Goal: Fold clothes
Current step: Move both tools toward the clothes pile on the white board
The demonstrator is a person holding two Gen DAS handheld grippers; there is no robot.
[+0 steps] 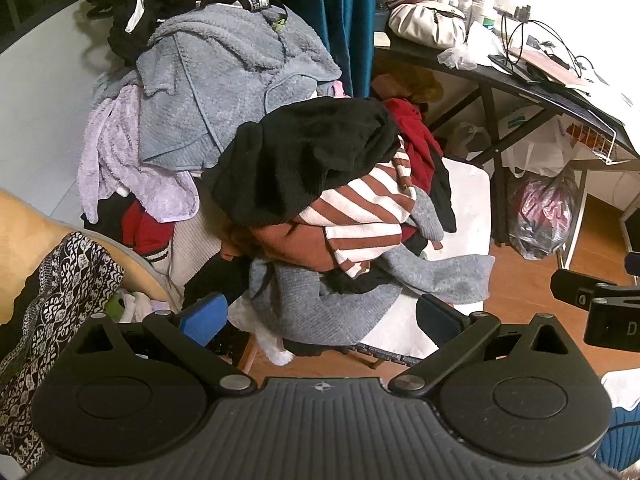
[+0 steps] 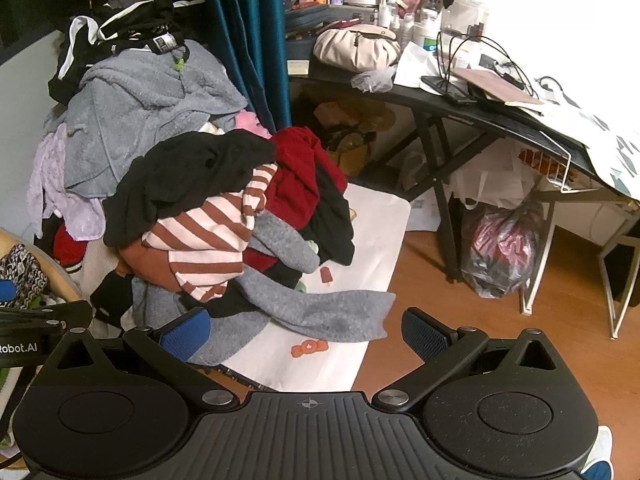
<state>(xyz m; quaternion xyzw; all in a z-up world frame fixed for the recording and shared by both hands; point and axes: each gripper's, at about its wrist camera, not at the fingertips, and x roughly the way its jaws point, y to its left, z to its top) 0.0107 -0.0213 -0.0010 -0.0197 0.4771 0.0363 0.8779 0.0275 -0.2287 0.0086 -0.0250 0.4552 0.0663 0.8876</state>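
Both tongs, left tongs (image 1: 320, 316) and right tongs (image 2: 306, 330), gape fully wide, holding nothing. Just ahead, the grey sweater (image 2: 320, 312) trails rightward off the heap (image 1: 304, 168); right tongs look nearer.

Warm orange-brown wooden floor (image 2: 420, 320) near right; cluttered black metal-legged desk (image 2: 472, 108) far right; deep teal curtain (image 2: 244, 20) hanging far centre.
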